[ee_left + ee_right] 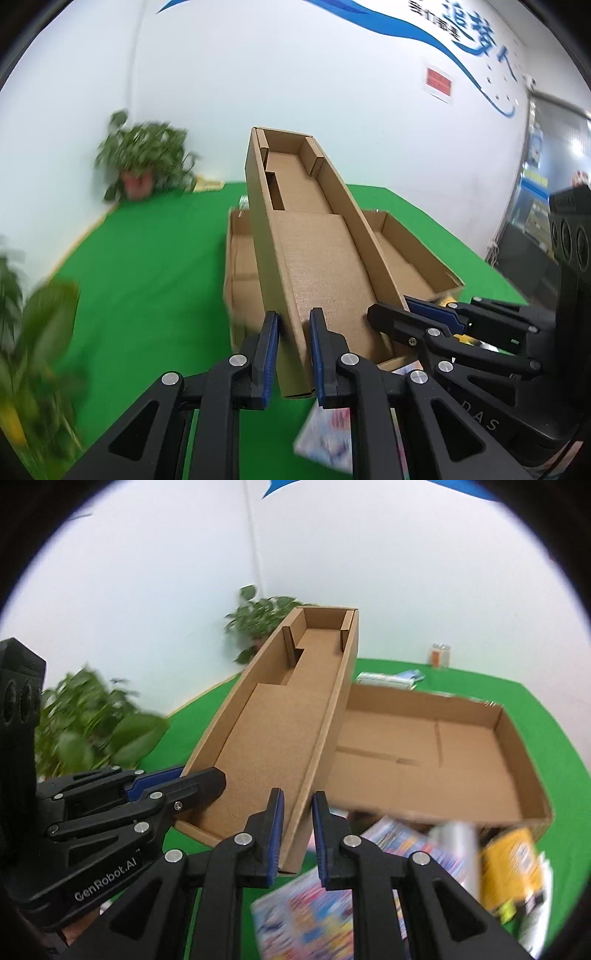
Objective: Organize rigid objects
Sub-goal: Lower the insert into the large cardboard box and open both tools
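Note:
A long, narrow, open cardboard box (317, 258) (273, 720) hangs tilted above the green table, empty inside. My left gripper (294, 321) (199, 773) is shut on its left side wall near the close end. My right gripper (297, 797) (391, 308) is shut on the opposite side wall. Behind and below it a wider, shallow cardboard box (406, 251) (424, 760) lies open and empty on the table. Blurred colourful packets (306, 915) (328, 435) and a yellow carton (513, 867) lie under the close end of the held box.
Potted plants stand at the table's left edge (33, 332) (92, 723) and in the back corner (144, 166) (258, 616). A small jar (439, 655) and a flat packet (388, 679) sit by the white back wall. Green table (147, 277) shows bare to the left of the boxes.

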`<move>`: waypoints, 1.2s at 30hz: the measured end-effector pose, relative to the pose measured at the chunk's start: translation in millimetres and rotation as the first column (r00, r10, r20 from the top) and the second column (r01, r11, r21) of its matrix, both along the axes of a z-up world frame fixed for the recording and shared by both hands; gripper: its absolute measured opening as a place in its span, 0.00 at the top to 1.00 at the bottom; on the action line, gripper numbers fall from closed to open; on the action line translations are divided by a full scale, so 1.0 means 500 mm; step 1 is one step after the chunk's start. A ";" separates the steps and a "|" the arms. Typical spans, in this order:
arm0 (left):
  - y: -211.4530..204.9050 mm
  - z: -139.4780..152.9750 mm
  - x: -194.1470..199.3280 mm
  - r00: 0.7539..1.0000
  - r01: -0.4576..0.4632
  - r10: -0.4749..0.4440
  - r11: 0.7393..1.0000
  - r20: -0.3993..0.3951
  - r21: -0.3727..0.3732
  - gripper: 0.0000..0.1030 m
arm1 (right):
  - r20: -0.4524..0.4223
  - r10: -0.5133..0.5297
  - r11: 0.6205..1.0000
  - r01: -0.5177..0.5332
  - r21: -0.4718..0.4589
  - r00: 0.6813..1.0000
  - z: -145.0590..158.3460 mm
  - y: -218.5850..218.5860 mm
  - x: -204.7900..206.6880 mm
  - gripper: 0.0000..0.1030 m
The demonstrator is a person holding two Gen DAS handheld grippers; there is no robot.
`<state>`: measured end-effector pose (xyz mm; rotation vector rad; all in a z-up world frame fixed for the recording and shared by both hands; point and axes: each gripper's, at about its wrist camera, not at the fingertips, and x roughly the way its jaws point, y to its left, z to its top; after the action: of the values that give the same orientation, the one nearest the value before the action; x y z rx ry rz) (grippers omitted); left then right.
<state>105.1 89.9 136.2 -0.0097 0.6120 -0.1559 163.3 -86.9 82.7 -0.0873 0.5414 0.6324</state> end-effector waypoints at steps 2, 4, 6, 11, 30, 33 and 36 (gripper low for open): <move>-0.023 0.019 0.057 1.000 0.006 -0.006 1.000 -0.004 0.021 0.87 | -0.037 -0.018 1.000 0.019 0.004 0.999 0.018 -0.002 0.054 0.86; -0.042 0.032 0.118 1.000 0.015 -0.015 0.999 -0.017 0.038 0.88 | -0.058 -0.038 0.999 0.037 -0.008 0.998 0.033 0.005 0.100 0.86; -0.054 0.039 0.178 0.999 0.013 -0.012 0.999 -0.043 0.042 0.88 | -0.075 -0.045 0.999 0.043 -0.028 0.996 0.039 0.013 0.132 0.86; -0.067 0.028 0.318 0.994 0.009 -0.005 1.000 -0.110 0.028 0.89 | -0.151 -0.045 0.998 0.038 -0.052 0.987 0.035 0.030 0.223 0.86; 0.020 -0.224 0.474 0.950 -0.040 0.064 0.996 -0.307 0.084 0.90 | -0.437 -0.044 0.988 -0.025 -0.150 0.898 -0.133 0.153 0.379 0.88; 0.025 -0.249 0.477 0.944 -0.039 0.074 0.993 -0.320 0.114 0.90 | -0.455 -0.050 0.987 -0.024 -0.156 0.889 -0.148 0.156 0.387 0.88; 0.036 -0.259 0.475 0.942 -0.045 0.074 0.994 -0.326 0.097 0.89 | -0.485 -0.040 0.990 -0.033 -0.140 0.874 -0.156 0.156 0.391 0.87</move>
<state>342.5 107.7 6.4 0.0319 0.9522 -0.0681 358.6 -9.1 4.8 -0.0619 1.0788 0.6114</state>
